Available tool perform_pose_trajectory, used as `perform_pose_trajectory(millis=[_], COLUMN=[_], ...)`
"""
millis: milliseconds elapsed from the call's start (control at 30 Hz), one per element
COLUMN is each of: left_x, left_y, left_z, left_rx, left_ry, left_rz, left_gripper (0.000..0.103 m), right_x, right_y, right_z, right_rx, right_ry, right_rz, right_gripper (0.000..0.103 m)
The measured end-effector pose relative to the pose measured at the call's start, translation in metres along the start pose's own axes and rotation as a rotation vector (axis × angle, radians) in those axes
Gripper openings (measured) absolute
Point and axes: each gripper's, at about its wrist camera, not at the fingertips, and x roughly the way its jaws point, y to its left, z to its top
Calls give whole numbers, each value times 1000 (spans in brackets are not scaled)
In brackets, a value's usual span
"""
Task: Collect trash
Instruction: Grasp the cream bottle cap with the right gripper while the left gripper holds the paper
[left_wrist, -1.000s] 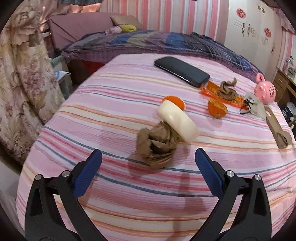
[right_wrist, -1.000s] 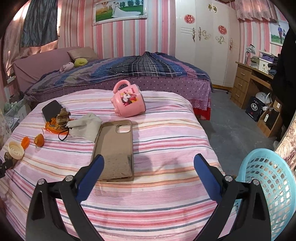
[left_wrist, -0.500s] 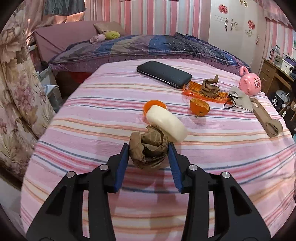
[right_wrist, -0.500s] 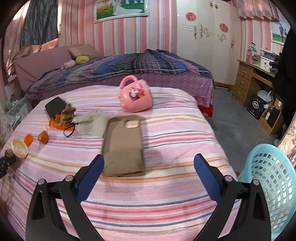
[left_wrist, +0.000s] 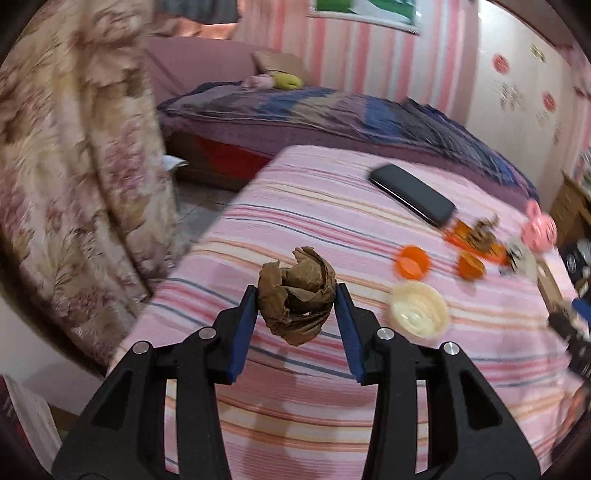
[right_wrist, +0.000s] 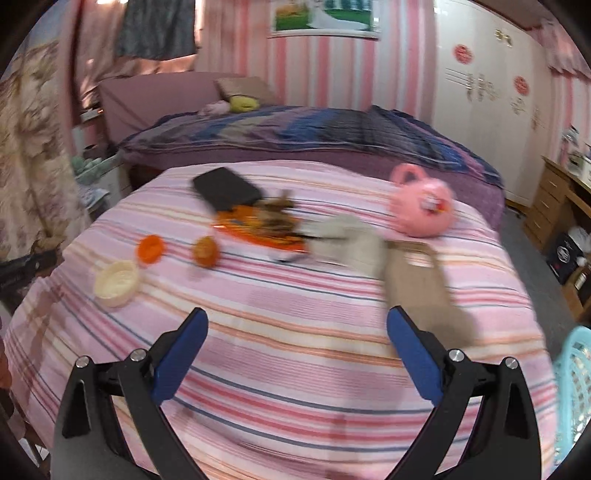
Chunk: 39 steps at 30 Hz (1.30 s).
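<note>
Paper is in my left claw (left_wrist: 296, 301) now: a brown crumpled paper ball (left_wrist: 295, 293), squeezed tight between the two blue pads and lifted clear of the striped tabletop (left_wrist: 314, 206). Those jaws have just been closing, and the ball sits right between them. My right claw (right_wrist: 297, 334) is wide and holds nothing. It hangs over the near part of the stripes.

So I think the step in hand is carrying the first bit of trash away. The light blue basket (right_wrist: 574, 398) peeks in at the far right edge of the right view, down beside the tabletop. I think that is where the ball must go. The next move calls for swinging my left claw across to the right, over the basket, and only then letting go.

More trash waits on the stripes. Two orange peel pieces (right_wrist: 150, 249) lie near a cream round lid (right_wrist: 116, 282) on the left. An orange wrapper (right_wrist: 258, 229) with brown scraps lies farther back, touching the black phone (right_wrist: 226, 190). My right claw could go for those. The pink mug (right_wrist: 423, 210) and the tan phone case (right_wrist: 421, 286) are not trash, I think, so I should leave them.
</note>
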Motion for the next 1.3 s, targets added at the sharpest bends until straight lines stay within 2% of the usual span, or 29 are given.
perform_pose_trajectory(millis=[100,233,333,467,633,667,767,800,900,1033,1133,1300], left_x=[-1,0,3,4,8,8,7,6,3,-4,-9,-21], left_y=[19,41,58,78,81,80,75,74,67,48,28,-20], left_z=[1,0,0,-1,-1,-1,0,1,4,6,7,9], left_rx=[-36,-43,-69,-127,-131,-127,-116,-111,-97,-64,-27,29], left_ry=[-7,4,18,28,35,38,35,34,25,6,-13,-49], left_rz=[23,65,85,98,111,113,116,117,113,93,89,22], left_gripper=[41,41,41,41,41,41,41,41,41,41,41,41], right_x=[10,25,33,50,69,72,80,82,78,60,44,17], right_y=[33,90,114,132,148,153,157,158,151,131,103,32], right_z=[3,9,12,16,17,17,15,14,14,15,14,7], right_rx=[-32,-135,-152,-151,-174,-189,-205,-205,-175,-149,-149,-81], right_ry=[2,3,18,66,128,140,180,190,173,115,86,65], right_rz=[46,91,129,174,199,206,222,235,266,250,210,125], right_gripper=[95,95,95,95,94,90,65,61,61,61,61,61])
